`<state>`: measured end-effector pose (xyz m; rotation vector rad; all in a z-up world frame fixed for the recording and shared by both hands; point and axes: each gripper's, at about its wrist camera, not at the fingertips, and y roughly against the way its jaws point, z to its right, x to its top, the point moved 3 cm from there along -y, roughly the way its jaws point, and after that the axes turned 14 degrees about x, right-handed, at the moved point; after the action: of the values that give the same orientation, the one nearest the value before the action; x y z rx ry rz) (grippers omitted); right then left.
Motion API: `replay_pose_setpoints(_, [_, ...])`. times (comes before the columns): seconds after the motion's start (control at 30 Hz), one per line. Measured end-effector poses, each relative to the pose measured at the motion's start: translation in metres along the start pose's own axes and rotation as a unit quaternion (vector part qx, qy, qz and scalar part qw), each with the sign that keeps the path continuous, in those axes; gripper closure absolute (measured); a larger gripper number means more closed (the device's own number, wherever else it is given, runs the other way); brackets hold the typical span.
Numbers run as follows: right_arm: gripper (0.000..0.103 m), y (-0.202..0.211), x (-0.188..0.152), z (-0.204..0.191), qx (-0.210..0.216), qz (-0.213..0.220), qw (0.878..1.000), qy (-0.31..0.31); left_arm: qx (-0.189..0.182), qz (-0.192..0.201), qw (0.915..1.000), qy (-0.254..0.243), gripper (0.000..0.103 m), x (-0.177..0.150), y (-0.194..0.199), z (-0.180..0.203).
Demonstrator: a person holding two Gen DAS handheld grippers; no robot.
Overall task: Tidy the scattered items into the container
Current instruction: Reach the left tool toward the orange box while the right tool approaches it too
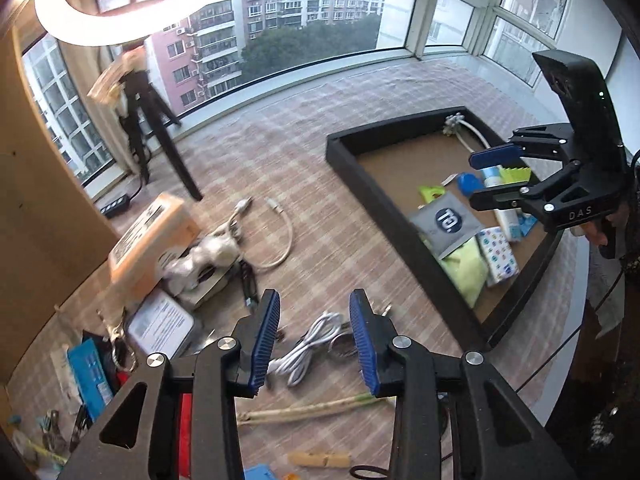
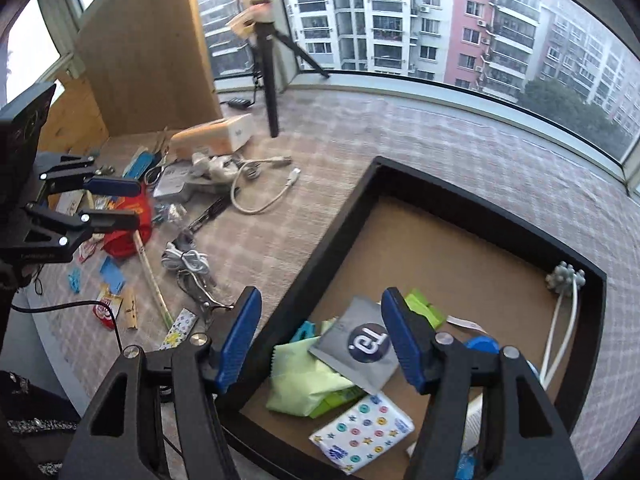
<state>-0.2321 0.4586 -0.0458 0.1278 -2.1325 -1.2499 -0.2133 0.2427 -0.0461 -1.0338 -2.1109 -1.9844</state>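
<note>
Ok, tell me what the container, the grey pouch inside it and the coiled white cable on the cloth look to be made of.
Container: black rigid walls, matt, likely painted wood or board; its floor looks like plain brown cardboard or fibreboard.
Grey pouch: smooth sachet with a slight sheen and flat sealed edges, probably plastic film or foil laminate.
Coiled white cable: glossy, flexible sheath, apparently plastic or rubber.

A glowing white ring lamp (image 1: 80, 20) ran off the top edge in both views, its black tripod (image 1: 160, 120) smeared by blur. The orange-and-white cardboard box (image 1: 156, 236) was blurred too. The right gripper's (image 2: 320, 340) arms hid part of a white tube (image 2: 474, 420) in the black-walled tray (image 2: 332, 220)
</note>
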Motion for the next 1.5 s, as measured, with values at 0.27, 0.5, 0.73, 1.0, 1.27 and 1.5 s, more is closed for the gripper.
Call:
replay_pose_setpoints(0.27, [0.043,-0.051,0.050,-0.031,0.041,0.025,0.999,-0.007,0.032,-0.014,0.9883,0.148,0.069,-0.024,-0.021,-0.093])
replay_pose_setpoints(0.5, [0.048,-0.102,0.110,-0.041,0.069,0.076,0.993,-0.064,0.016,-0.006,0.9559,0.293,0.076,-0.016,-0.056,-0.146])
replay_pose_setpoints(0.73, [0.048,-0.151,0.154,-0.045,0.062,0.081,0.990,-0.097,-0.012,-0.024,0.9339,0.356,0.076,-0.004,-0.099,-0.158])
replay_pose_setpoints(1.0, [0.048,-0.191,0.176,-0.030,0.073,0.056,0.985,-0.143,-0.023,-0.031,0.9324,0.359,0.072,0.011,-0.123,-0.166])
replay_pose_setpoints(1.27, [0.065,-0.219,0.175,-0.021,0.110,0.039,0.976,-0.183,-0.048,-0.040,0.9428,0.327,0.067,0.018,-0.147,-0.163])
replay_pose_setpoints(1.5, [0.071,-0.217,0.175,-0.045,0.092,0.033,0.984,-0.148,-0.052,-0.026,0.9666,0.250,0.085,0.033,-0.138,-0.120])
